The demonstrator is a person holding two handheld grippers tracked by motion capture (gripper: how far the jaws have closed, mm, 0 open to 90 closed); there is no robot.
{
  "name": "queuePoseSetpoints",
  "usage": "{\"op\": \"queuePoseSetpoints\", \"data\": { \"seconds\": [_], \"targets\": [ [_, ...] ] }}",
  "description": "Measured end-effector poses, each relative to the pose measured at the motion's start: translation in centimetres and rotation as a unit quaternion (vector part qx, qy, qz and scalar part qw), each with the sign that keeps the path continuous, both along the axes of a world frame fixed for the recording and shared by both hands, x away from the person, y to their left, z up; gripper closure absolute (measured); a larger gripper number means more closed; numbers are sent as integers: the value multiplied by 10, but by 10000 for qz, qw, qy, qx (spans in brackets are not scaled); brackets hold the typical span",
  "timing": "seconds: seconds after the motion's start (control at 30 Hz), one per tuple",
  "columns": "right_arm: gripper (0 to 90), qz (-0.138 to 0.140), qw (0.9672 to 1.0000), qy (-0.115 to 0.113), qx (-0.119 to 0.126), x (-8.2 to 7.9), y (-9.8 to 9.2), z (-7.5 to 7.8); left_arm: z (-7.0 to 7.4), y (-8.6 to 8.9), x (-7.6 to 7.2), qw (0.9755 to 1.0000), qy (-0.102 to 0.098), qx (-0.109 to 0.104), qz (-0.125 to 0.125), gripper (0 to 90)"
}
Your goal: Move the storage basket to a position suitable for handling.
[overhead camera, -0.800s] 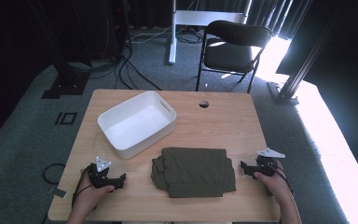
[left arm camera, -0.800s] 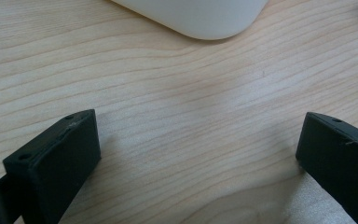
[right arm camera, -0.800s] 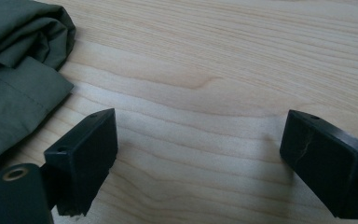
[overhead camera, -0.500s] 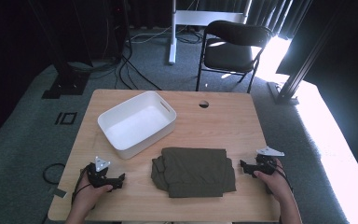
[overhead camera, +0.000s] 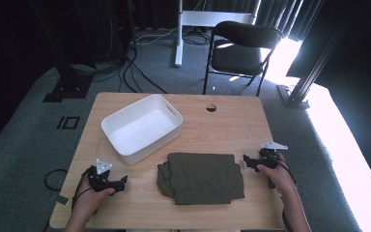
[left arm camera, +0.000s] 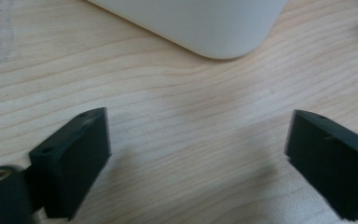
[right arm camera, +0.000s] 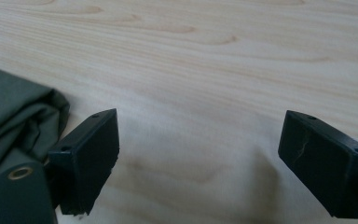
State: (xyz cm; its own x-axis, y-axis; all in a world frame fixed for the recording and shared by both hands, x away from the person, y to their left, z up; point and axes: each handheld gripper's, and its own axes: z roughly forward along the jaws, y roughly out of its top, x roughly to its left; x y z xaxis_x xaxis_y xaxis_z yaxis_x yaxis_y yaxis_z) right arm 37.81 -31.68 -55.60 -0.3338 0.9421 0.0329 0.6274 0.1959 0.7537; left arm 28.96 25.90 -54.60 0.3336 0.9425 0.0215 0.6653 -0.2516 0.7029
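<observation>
Wooden surface [overhead camera: 232,121] holds a folded green cloth [overhead camera: 202,177]; both grippers' wide, empty jaws should pinch its edges gently.

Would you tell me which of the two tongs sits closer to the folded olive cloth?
The right tongs: they rest just off the right edge of the folded olive cloth, while the left tongs lie farther off, near the white bin.

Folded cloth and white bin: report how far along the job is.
Done: the olive cloth lies folded flat on the table, in front of the white bin, which has nothing in it. In hand: nothing; the left gripper and right gripper rest open on either side of the cloth. Left: probably gripping the cloth and putting it in the bin.
</observation>
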Motion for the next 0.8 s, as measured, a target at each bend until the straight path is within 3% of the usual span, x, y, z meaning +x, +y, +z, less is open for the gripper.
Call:
{"op": "queuePoseSetpoints", "data": {
  "seconds": [0.17, 0.5, 0.53, 0.8],
  "targets": [
    [123, 50, 10000, -42, -38, 8, 5, 5, 2, 0, 2, 10000, -18, -11, 6, 88],
    [123, 325, 9990, -278, 149, 24, 26, 27, 12, -1, 4, 9998, -170, -81, 8, 88],
    [123, 358, 9988, -294, 164, 25, 29, 30, 16, -2, 4, 9996, -267, -44, 18, 88],
    [123, 568, 9969, -468, 279, 35, 51, 48, 31, -4, 7, 9989, -470, -17, -4, 88]
  ]
}}
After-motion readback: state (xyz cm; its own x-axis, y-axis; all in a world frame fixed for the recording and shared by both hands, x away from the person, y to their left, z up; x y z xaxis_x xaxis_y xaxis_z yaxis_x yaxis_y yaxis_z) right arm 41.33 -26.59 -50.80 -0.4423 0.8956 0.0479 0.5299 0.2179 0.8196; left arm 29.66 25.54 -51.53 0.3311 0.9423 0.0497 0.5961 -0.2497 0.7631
